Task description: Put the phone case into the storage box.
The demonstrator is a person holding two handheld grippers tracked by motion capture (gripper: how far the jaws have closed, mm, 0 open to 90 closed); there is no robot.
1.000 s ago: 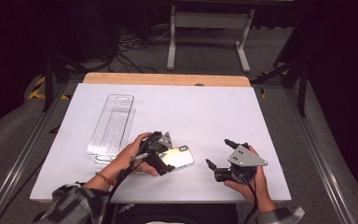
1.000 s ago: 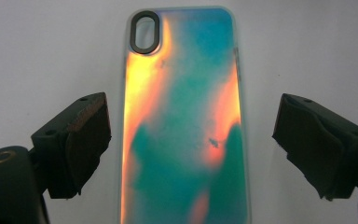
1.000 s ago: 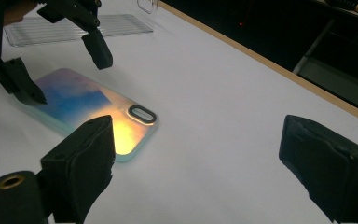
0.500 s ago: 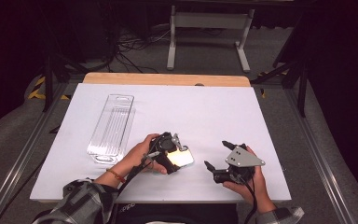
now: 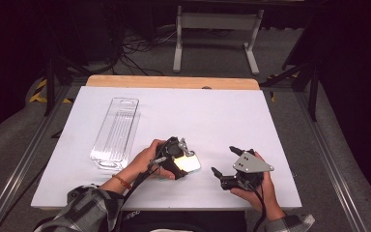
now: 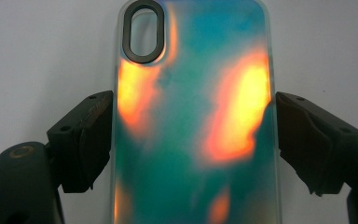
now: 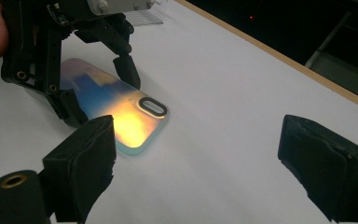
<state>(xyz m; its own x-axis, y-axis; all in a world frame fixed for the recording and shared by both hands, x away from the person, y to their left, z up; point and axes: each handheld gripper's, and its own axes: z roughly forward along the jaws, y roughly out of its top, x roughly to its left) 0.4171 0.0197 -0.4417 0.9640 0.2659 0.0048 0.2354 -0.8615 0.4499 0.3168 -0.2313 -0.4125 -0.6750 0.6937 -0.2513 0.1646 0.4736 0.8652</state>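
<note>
An iridescent teal-and-orange phone case lies flat on the white table, back up, its dark camera ring pointing away from the hand. My left gripper reaches over it and its jaws have just been closing; the pads now press on the case's two long sides. The same grip shows in the right gripper view, where the left gripper straddles the case. My right gripper rests to the right of the case, open, with bare table between its jaws.
A long clear plastic tray lies on the table's left half. A wooden strip runs along the far edge. Beyond it stand a metal frame and cables on a dark floor.
The left gripper slid a little to the right over the phone case, and its jaws closed onto the case's sides. The right gripper stayed where it was.
</note>
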